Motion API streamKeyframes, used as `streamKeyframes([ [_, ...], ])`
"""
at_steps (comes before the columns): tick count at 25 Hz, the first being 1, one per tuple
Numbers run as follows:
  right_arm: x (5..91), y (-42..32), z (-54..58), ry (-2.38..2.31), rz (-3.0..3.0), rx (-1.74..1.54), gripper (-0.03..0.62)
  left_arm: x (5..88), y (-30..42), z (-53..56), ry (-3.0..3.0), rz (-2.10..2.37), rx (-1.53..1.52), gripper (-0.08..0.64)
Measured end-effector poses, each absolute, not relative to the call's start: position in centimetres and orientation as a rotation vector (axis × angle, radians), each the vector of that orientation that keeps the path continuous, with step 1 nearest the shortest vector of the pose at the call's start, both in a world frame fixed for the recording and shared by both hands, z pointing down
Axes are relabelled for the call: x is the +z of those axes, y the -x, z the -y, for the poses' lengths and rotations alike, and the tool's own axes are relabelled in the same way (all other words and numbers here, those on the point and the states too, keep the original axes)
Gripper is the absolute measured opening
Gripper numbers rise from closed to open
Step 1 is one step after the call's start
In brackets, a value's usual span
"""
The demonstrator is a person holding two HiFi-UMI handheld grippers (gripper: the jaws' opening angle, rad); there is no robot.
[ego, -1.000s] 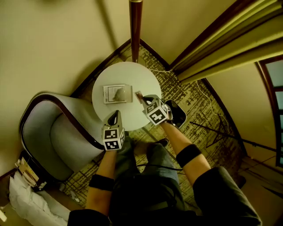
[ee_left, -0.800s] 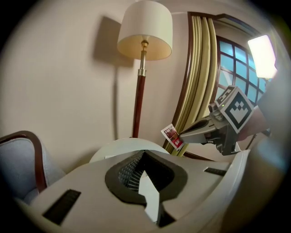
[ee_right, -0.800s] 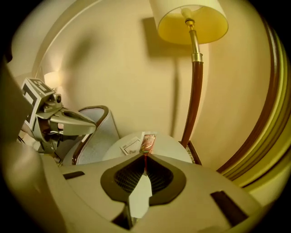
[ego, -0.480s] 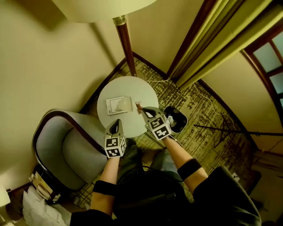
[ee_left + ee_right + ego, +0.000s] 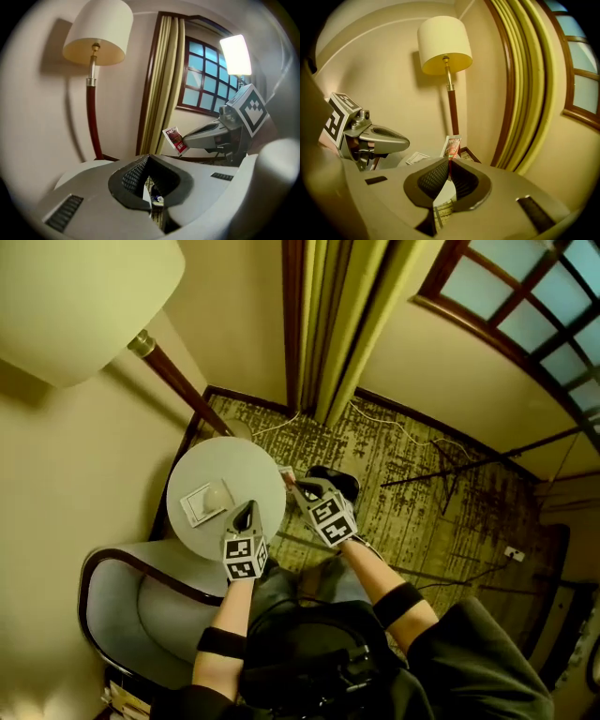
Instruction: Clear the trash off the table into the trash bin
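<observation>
Carrying a red sachet [image 5: 451, 146] clamped in my right gripper's [image 5: 298, 487] jaws, I hold it at the round worktop's [image 5: 234, 460] edge, near the black trash bin [image 5: 342, 482] on the carpet. Next, I judge, it must go over the bin's mouth before the jaws part. My left gripper [image 5: 246, 509] has its jaws together, probably on nothing. A white card [image 5: 202, 504] remains on the worktop; an armchair [image 5: 141, 606] and lamp pole [image 5: 173, 381] crowd it.

Table [image 5: 239, 460]: white
Carpet [image 5: 422, 493]: olive, dark mottling
Curtain [image 5: 337, 324]: yellow-green
Packet [image 5: 175, 139]: red and white
Lampshade [image 5: 80, 301]: cream
Armchair [image 5: 141, 615]: grey, dark wood trim
</observation>
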State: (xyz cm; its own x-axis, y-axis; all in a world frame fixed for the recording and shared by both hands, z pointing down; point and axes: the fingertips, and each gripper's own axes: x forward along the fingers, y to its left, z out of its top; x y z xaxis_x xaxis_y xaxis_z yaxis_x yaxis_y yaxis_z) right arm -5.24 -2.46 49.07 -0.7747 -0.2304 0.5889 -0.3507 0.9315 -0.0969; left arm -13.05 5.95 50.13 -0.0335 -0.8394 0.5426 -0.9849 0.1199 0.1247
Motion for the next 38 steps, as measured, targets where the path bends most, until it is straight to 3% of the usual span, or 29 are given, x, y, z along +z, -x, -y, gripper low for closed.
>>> streamKeyframes([
  [8,49.5,-8.2,7.2,-0.79,2.393,0.39,0.035,49.8,0.9,1.4,-2.075,1.623,0.464,0.005],
  [14,50.5,-14.3,7.7,-0.951,2.326,0.475,0.035,49.7,-5.4,3.9,-2.196,1.465,0.516,0.005],
  [23,56.4,-16.0,8.5,-1.01,2.253,0.537,0.035,55.4,-7.3,5.6,-2.224,1.351,0.583,0.005],
  [38,81.1,-17.5,10.4,-0.958,2.099,0.736,0.035,76.0,-8.9,7.7,-2.082,1.303,0.684,0.005],
])
